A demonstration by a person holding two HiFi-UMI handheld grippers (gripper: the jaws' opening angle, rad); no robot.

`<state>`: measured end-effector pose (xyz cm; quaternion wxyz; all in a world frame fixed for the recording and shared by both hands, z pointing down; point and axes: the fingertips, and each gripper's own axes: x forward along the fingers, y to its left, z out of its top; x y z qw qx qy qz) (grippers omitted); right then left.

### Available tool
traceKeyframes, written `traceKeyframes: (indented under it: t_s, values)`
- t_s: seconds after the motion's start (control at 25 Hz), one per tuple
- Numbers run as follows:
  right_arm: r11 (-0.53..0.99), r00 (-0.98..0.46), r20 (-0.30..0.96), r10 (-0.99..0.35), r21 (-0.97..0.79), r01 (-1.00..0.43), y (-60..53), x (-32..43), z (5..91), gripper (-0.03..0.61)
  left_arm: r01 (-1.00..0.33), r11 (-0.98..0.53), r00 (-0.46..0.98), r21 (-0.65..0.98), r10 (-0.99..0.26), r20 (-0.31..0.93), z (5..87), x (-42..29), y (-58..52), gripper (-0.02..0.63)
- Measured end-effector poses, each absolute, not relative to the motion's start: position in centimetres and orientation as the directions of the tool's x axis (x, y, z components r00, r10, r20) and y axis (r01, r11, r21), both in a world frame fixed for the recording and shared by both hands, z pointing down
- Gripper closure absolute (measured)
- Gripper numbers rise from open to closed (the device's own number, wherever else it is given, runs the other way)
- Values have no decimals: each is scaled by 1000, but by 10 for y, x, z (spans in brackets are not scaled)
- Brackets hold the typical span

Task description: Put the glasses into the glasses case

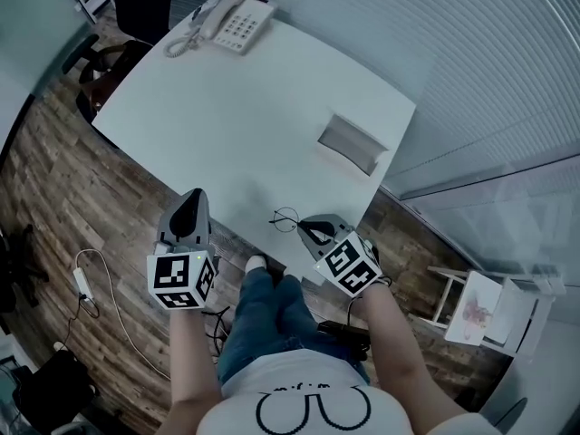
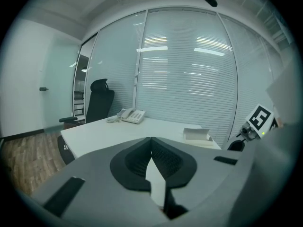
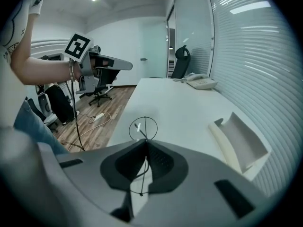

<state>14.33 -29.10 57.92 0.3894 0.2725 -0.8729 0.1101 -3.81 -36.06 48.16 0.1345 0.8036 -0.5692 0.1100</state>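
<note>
Thin black round-rimmed glasses [image 1: 285,218] lie at the white table's near edge. My right gripper [image 1: 304,225] is shut on the glasses; in the right gripper view one round lens [image 3: 143,129] sticks out past the fingertips and the wire frame runs back between the closed jaws of my right gripper [image 3: 146,141]. The open white glasses case [image 1: 349,143] sits farther back on the right side of the table, its lid up, and shows as the case [image 3: 239,141] beyond my right gripper. My left gripper [image 1: 192,198] hangs at the table's near edge, left of the glasses, shut and empty [image 2: 151,140].
A white desk phone [image 1: 237,21] stands at the far corner of the table [image 1: 227,107], with a black office chair [image 1: 100,66] beyond the left edge. A power strip and cable [image 1: 82,279] lie on the wooden floor. A glass wall with blinds runs on the right.
</note>
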Motion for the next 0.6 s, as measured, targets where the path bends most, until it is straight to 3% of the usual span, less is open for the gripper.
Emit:
traceKeyframes:
  t_s: [0.6]
  values:
    - [764,-491,670,-556,181,-619,-342,203,503,560,-923,-381,383,47,-903,194,413,-3,-400,597]
